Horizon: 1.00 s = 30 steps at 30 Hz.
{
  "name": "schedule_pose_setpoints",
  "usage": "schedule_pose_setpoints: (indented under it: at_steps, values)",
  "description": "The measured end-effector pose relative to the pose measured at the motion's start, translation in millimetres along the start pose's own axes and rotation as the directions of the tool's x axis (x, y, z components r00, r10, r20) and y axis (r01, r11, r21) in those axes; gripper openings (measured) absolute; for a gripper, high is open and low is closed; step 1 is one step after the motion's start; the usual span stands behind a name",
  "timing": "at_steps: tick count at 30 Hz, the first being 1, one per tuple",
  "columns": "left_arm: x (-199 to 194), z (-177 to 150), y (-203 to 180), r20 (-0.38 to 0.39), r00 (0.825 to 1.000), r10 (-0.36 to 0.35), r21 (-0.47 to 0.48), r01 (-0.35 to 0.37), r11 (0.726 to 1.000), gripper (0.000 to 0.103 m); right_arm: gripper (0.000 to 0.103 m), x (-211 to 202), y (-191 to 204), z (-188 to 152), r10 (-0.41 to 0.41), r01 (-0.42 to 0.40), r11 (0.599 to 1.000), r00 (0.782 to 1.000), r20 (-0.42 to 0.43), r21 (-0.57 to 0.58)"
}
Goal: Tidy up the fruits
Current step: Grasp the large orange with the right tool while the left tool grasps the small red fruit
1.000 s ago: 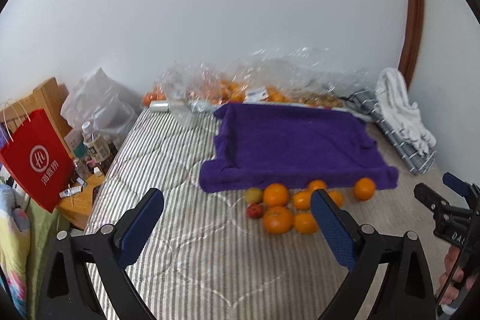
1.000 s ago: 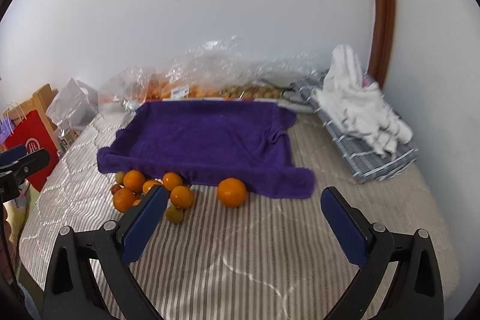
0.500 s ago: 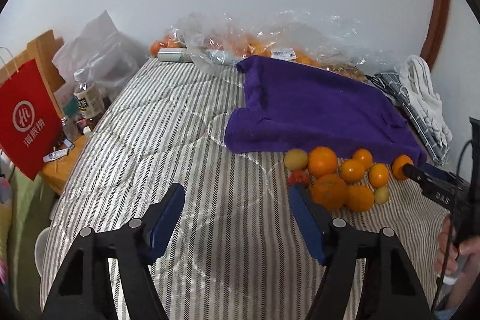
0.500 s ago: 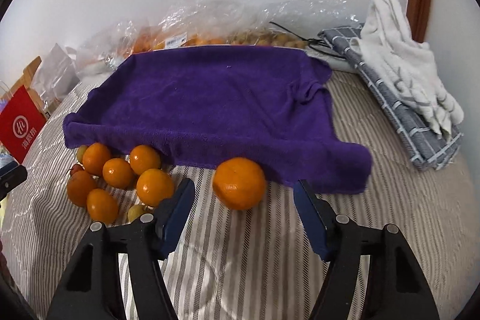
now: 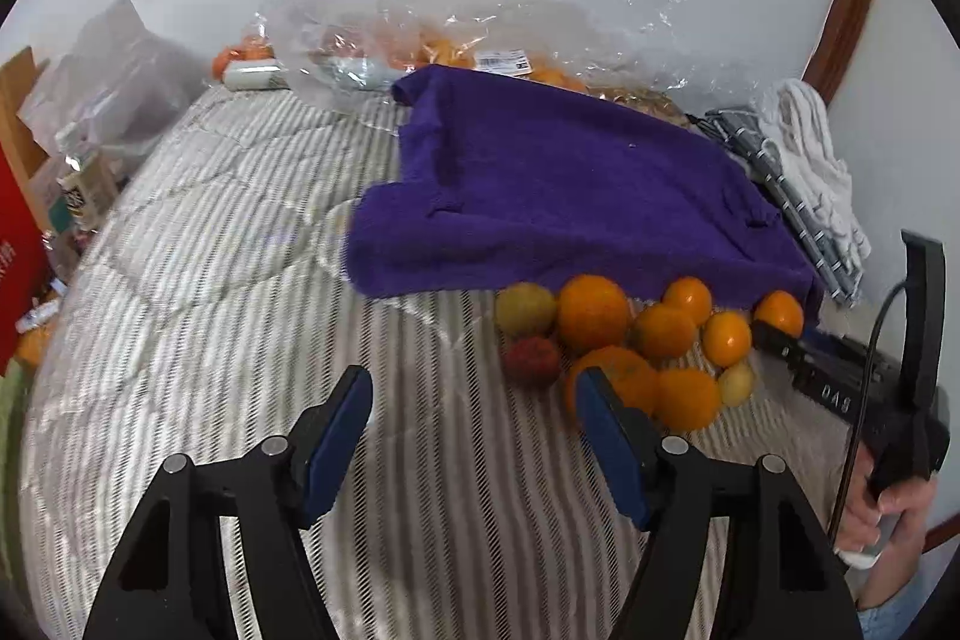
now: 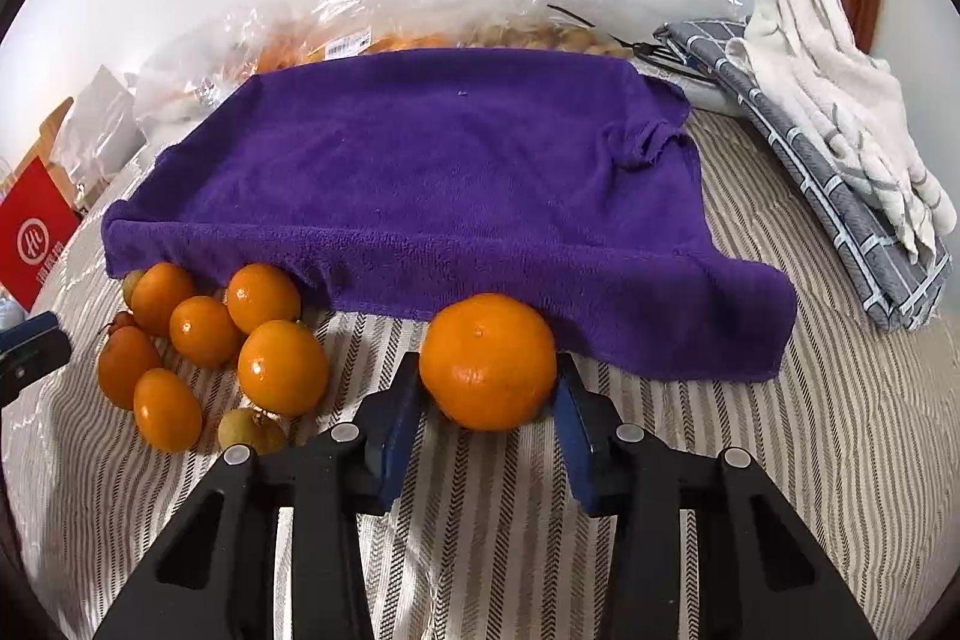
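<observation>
Between the closing pads of the right gripper point(image 6: 487, 388) sits the lone mandarin point(image 6: 487, 361), pads touching its sides; the empty left gripper point(image 5: 474, 415) narrows beside the fruit cluster point(image 5: 636, 340).

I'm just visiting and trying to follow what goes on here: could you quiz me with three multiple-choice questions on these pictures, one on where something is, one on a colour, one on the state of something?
1. Where does the lone orange lie?
A. On top of the towel
B. On the striped bedding at the towel's near edge
C. Inside the plastic bag

2. What colour is the towel?
A. Green
B. Red
C. Purple

3. What is between the fingers of the left gripper?
A. Nothing, only bedding beyond
B. A red fruit
C. A bottle

Answers:
1 B: it sits on the stripes just in front of the towel, between the closing jaws of the right gripper.
2 C: the cloth is deep purple in both views.
3 A: the gap is bare and the fruit pile lies to its right.
</observation>
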<state>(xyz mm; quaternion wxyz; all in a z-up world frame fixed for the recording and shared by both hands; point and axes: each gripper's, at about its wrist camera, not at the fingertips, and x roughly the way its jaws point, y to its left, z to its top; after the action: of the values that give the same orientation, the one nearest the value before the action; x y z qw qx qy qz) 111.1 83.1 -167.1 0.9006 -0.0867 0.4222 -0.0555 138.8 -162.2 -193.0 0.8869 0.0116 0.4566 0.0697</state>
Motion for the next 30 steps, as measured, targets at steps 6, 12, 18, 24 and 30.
schedule_pose_setpoints:
  at_steps: [6, 12, 18, 24, 30]
  values:
    - [16, 10, -6, -0.025, 0.999, -0.047, -0.007, 0.046, 0.999, 0.048, 0.042, -8, -3, -10, 0.012, -0.012, 1.0, 1.0, 0.013, -0.002]
    - [31, 15, -10, -0.056, 0.994, -0.097, -0.022, 0.096, 0.995, 0.028, 0.042, -20, -7, -20, 0.017, -0.017, 1.0, 1.0, 0.02, 0.005]
    - [23, 12, 0, -0.048, 0.993, -0.104, -0.034, 0.102, 0.994, 0.021, 0.042, -26, -10, -28, -0.001, 0.001, 1.0, 1.0, 0.023, 0.006]
    - [17, 3, 0, -0.043, 0.999, -0.005, 0.036, 0.006, 0.999, 0.021, 0.042, -33, -14, -33, -0.013, 0.013, 1.0, 0.999, 0.036, 0.02]
    - [15, -4, -4, -0.033, 0.999, 0.021, 0.061, -0.019, 0.998, 0.022, 0.042, -34, -16, -37, -0.019, 0.018, 0.999, 0.999, 0.029, 0.032]
